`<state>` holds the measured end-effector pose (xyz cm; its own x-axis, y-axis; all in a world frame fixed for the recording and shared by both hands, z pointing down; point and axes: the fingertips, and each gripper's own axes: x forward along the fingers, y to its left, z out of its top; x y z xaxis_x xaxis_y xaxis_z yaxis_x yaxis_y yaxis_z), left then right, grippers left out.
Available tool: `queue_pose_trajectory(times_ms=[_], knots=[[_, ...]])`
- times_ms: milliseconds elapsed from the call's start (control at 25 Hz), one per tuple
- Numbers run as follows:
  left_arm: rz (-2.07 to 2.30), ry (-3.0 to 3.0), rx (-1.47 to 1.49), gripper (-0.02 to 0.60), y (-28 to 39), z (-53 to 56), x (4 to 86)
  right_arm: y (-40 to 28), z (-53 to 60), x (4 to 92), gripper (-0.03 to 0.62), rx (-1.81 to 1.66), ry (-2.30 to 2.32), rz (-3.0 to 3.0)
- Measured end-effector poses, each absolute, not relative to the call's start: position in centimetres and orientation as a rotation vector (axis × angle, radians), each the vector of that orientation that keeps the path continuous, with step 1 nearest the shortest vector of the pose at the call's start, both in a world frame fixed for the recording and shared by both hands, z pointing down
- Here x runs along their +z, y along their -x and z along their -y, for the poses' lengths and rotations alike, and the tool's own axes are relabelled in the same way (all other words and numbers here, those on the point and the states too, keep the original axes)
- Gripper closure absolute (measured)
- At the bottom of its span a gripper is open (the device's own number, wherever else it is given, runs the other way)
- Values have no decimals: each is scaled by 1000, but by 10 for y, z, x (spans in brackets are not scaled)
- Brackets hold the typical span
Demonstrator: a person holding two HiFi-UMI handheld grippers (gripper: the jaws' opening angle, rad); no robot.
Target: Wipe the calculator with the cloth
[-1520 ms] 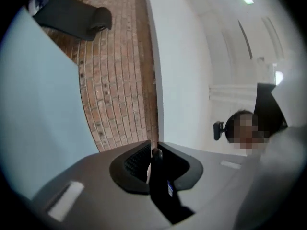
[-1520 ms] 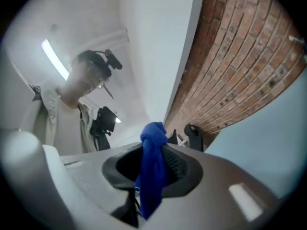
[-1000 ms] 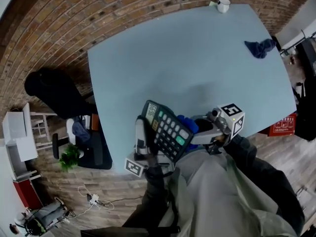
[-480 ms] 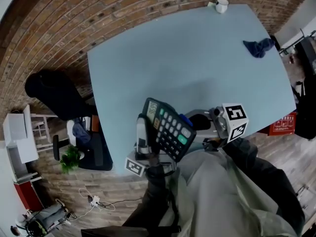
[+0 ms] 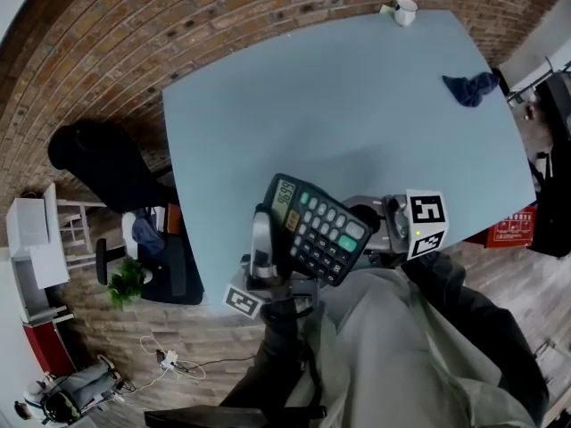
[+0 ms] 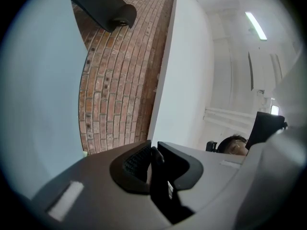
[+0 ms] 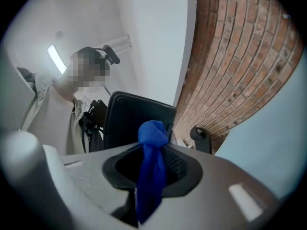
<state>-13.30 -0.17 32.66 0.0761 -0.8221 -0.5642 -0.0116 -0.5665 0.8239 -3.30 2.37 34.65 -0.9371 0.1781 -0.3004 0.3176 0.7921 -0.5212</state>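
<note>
I hold the calculator [image 5: 321, 230] lifted over the near edge of the pale blue tabletop [image 5: 339, 96], tilted, with its key face turned up towards my head. It has a black body. A greyish display showing digits sits at the end nearest the tabletop's left side, with a small orange key just beside it. Rows of pale keys follow, and one larger green key sits at the opposite end. My left gripper [image 6: 152, 159] has its jaws nearly together, clamped on the calculator's thin dark edge. My right gripper [image 7: 152, 176] has its jaws partly closed on a bright blue cloth [image 7: 153, 133]. The cloth is bunched into a knob above the jaws and hangs down between them. Just past the cloth stands the calculator's black back with rounded corners. A second, darker blue cloth [image 5: 468, 87] lies crumpled near the tabletop's far right edge. A white mug [image 5: 404, 10] stands at the far edge of the tabletop.
</note>
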Motion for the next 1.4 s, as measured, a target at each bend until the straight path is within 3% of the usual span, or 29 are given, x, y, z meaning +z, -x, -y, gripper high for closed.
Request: queue_pose_trajectory(times_ms=[200,360,440,1000,1400], knots=[[722,-1811,-1462,534,108,-9,316,13,25,337,496,-809,-137,-2703],[619,-1914,-1307,534,71,-10,320,23,29,325,497,-821,-288,-2654],[553,-1839,-1372,534,63,-10,319,28,21,323,497,-910,-447,-2555],[890,-1548,-1519,534,141,-4,370,-34,-43,347,505,-1037,-705,-2491],[972,-1545,-1455,532,129,4,374,35,-48,382,505,-1036,-440,-2679]])
